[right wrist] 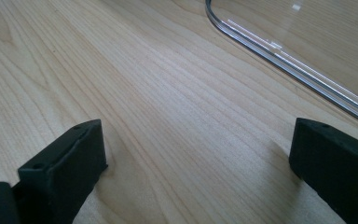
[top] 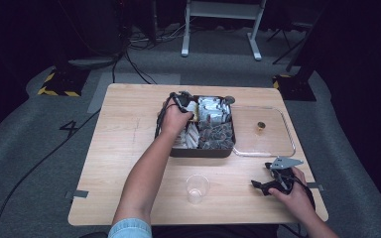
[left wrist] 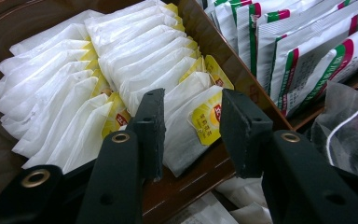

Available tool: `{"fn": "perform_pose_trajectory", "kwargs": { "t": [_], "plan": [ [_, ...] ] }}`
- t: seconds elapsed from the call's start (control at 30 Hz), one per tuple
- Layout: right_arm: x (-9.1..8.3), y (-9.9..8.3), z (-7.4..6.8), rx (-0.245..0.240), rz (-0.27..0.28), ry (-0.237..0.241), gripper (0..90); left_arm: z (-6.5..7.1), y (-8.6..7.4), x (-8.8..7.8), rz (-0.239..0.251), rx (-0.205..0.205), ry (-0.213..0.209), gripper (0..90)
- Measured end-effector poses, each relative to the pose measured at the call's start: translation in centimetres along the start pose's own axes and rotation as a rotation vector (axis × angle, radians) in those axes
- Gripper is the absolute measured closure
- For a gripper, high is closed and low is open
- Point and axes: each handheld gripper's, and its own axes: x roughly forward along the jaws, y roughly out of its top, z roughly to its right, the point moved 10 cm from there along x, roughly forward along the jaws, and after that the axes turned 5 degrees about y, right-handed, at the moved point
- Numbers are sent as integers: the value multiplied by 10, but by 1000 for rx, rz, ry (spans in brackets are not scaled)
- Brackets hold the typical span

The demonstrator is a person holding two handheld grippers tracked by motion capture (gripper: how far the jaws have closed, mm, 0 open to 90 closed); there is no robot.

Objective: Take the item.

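The tea bag (left wrist: pixel 193 123) is white with a yellow tag and stands on its edge at the near end of a row of the same bags, in the box (top: pixel 226 148) at the far middle of the desk (top: pixel 124 163). Its long side runs up and down, leaning a little away, and its flat face looks toward the camera in the left gripper view. The left gripper (left wrist: pixel 190 122) has one jaw on each side of this bag, but the jaws do not squeeze it yet, so they are loose. To do this step well, I think the jaws should go a bit lower and close on just this one bag, not on the one behind it, and then lift it straight up so the row stays neat. More packets (left wrist: pixel 303 51) with green and red stripes fill the next part of the box. A clear lid (top: pixel 263 131) lies just to the right of the box. A clear cup (top: pixel 197 188) stands near the desk's near edge. The right gripper (right wrist: pixel 198 172) rests on the desk near the right near corner, jaws wide apart and holding nothing.
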Motion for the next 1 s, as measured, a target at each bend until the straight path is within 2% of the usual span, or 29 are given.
{"fn": "perform_pose_trajectory", "kwargs": {
  "t": [0.2, 0.5, 0.8, 0.83, 0.9, 1.0],
  "plan": [
    [0, 0, 0, -1, 1, 2, 44, -5, 1, 0, 4, -2, 27, 596],
    [0, 0, -1, -4, 3, 4, 52, -5, -2, 6, -22, -2, 20, 611],
    [-1, 0, -1, -4, 4, 4, 56, 0, -7, 11, -67, 27, 17, 717],
    [-1, 0, -1, -5, 6, 5, 57, -1, -9, 11, -80, 44, 27, 751],
    [-1, 0, -1, -5, 6, 5, 57, -1, -9, 11, -85, 42, 26, 802],
    [-1, 0, -1, -5, 5, 4, 57, -1, -10, 10, -93, 62, 29, 878]
  ]
}}
